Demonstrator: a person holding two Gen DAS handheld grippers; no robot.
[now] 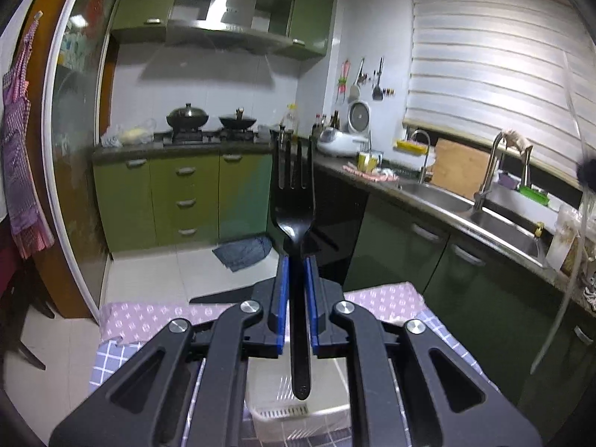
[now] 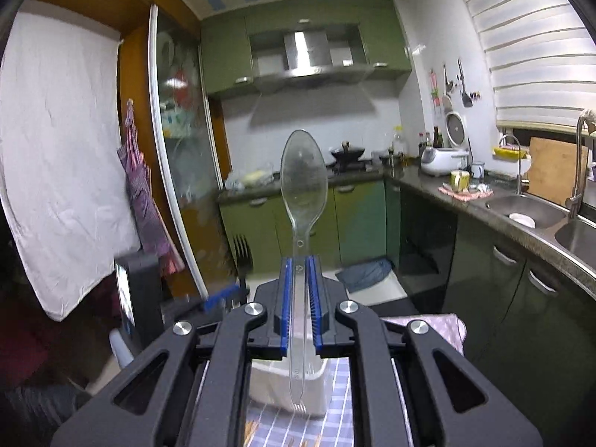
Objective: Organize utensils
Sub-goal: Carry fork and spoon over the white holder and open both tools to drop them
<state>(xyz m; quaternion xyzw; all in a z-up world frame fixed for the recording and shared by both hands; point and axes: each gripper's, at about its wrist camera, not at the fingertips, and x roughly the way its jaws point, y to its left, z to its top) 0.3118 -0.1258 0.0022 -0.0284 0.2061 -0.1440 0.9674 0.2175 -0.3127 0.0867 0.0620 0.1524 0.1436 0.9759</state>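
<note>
My left gripper (image 1: 297,260) is shut on a black plastic fork (image 1: 294,201), tines pointing up and forward, handle running back between the blue pads. My right gripper (image 2: 299,260) is shut on a clear plastic spoon (image 2: 303,178), bowl up. Both are held high above a white plastic basket (image 1: 298,417), which also shows in the right wrist view (image 2: 268,383). The basket stands on a table with a checked cloth (image 1: 111,357). The left gripper and its fork (image 2: 242,257) show at the left of the right wrist view.
A kitchen lies ahead: green cabinets (image 1: 186,201), a stove with pans (image 1: 193,119), a counter with a sink (image 1: 495,216) on the right. A glass sliding door (image 2: 178,171) stands at left. Wooden sticks (image 2: 253,430) lie on the cloth.
</note>
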